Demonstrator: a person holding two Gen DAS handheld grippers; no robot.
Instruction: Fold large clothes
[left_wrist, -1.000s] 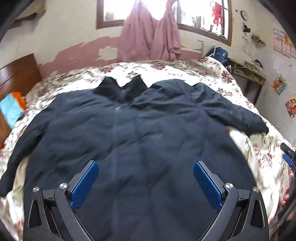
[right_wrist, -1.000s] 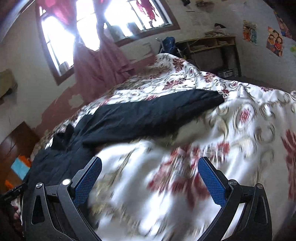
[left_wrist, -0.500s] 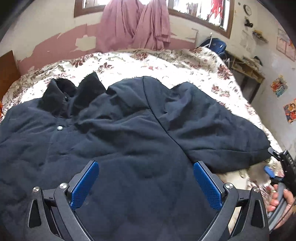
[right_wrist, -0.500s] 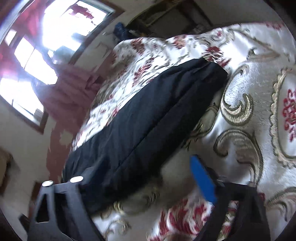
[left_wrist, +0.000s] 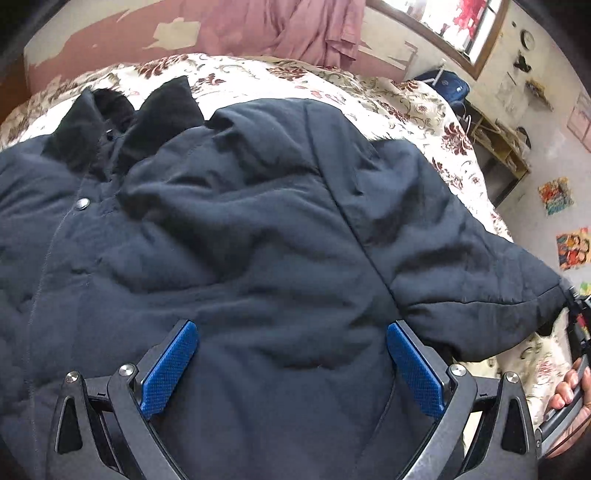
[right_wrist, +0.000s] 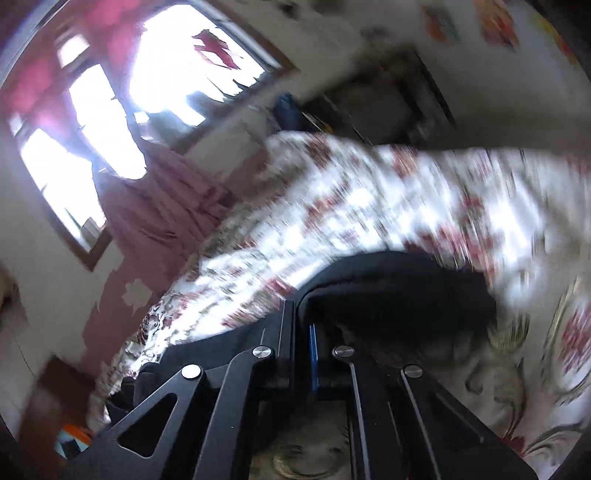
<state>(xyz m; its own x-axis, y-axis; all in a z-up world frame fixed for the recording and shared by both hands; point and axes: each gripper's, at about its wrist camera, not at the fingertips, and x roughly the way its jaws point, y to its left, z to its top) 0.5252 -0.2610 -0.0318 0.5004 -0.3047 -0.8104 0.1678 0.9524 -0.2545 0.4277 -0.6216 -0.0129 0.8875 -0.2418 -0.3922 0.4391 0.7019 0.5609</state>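
A bed (left_wrist: 376, 96) covered in a cream quilt with dark red flowers and gold scrolls is filling both views. A dark navy padded jacket (left_wrist: 258, 236) is lying spread across it, occupying most of the left wrist frame, collar toward the upper left and one sleeve (left_wrist: 472, 280) stretching to the right edge.
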